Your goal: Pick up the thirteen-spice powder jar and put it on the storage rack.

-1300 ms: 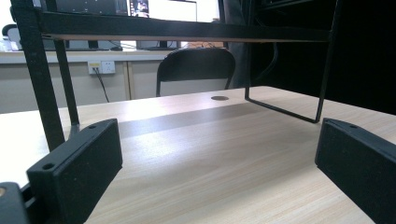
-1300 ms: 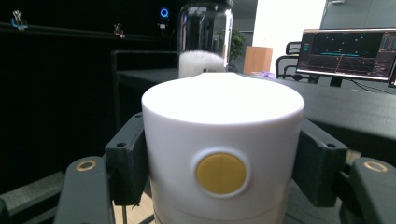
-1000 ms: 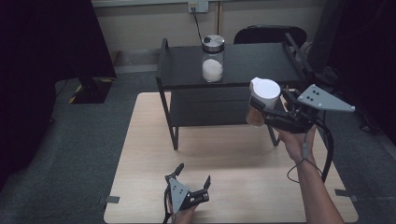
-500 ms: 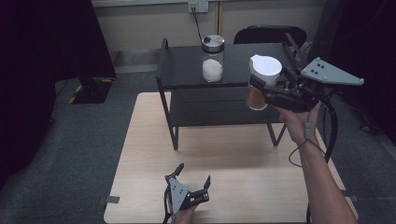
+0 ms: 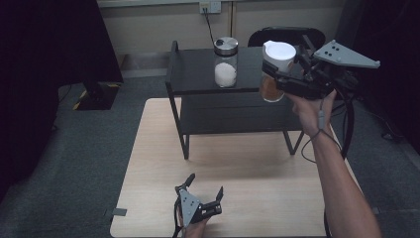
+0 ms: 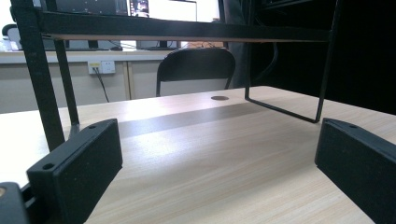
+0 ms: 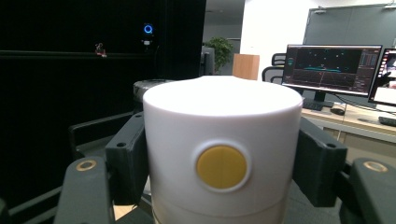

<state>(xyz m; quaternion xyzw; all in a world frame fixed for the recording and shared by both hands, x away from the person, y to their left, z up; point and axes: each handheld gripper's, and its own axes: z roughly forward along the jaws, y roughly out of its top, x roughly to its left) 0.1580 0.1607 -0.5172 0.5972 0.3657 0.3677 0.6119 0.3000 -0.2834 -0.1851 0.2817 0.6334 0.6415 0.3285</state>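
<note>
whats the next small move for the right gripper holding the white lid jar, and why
Probably carry it a bit further over the black shelf and lower it beside the silver-lidded jar. The right gripper is shut on the white-lidded jar, held in the air at the shelf's right end, with bare shelf top between the two jars.

1. The right gripper [image 5: 277, 74], clamped on a white-lidded jar [image 5: 275, 69], hangs just off the black shelf [image 5: 198, 79]; bare shelf top lies ahead of its fingertips.
2. Farther along that top stands a metal-lidded jar of white powder [image 5: 226, 62], well apart from the held jar.
3. The left gripper [image 5: 204, 187] rests low on the wooden table [image 5: 148, 163], jaws spread, with bare wood between them.
4. Ahead of its fingers [image 6: 79, 168], the shelf's legs [image 6: 39, 79] and low deck frame an open passage underneath.
</note>
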